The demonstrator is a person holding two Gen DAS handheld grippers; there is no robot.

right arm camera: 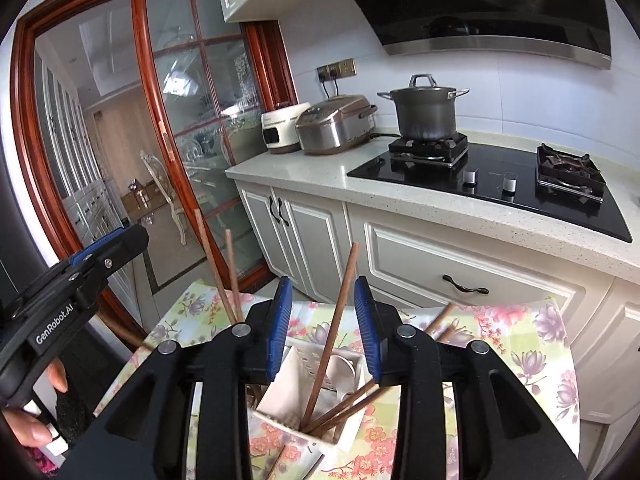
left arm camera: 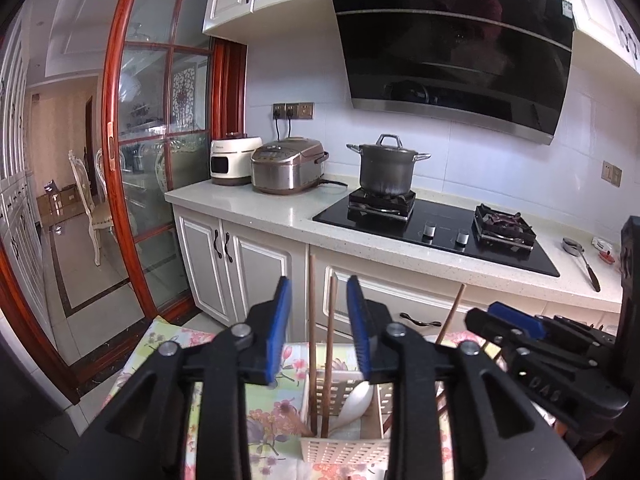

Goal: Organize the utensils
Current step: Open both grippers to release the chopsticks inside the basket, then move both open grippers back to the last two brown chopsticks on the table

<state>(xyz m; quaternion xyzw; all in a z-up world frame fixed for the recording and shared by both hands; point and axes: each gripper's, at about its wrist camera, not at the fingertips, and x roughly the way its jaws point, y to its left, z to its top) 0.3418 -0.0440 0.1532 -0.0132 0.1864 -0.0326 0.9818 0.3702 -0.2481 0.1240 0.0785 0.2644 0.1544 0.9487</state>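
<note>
Behind, a grey stockpot (left arm camera: 386, 168) sits on the gas hob (left arm camera: 436, 228), a rice cooker (left arm camera: 288, 166) beside it on the kitchen counter. Up front, a floral-clothed desk (right arm camera: 520, 344) carries the white utensil caddy (right arm camera: 316, 408), chopsticks (right arm camera: 330, 336) and a white spoon (left arm camera: 356, 398) standing inside. Left tool (left arm camera: 318, 330) released, two chopsticks between its blue pads, untouched. Right tool (right arm camera: 323, 328) likewise released around one leaning chopstick.

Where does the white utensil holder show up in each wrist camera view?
Left wrist view: the white utensil holder sits bottom centre, below the left gripper.
Right wrist view: the holder is bottom centre, below the right gripper.
Shared landmark: the grey pot on the stove.
</note>
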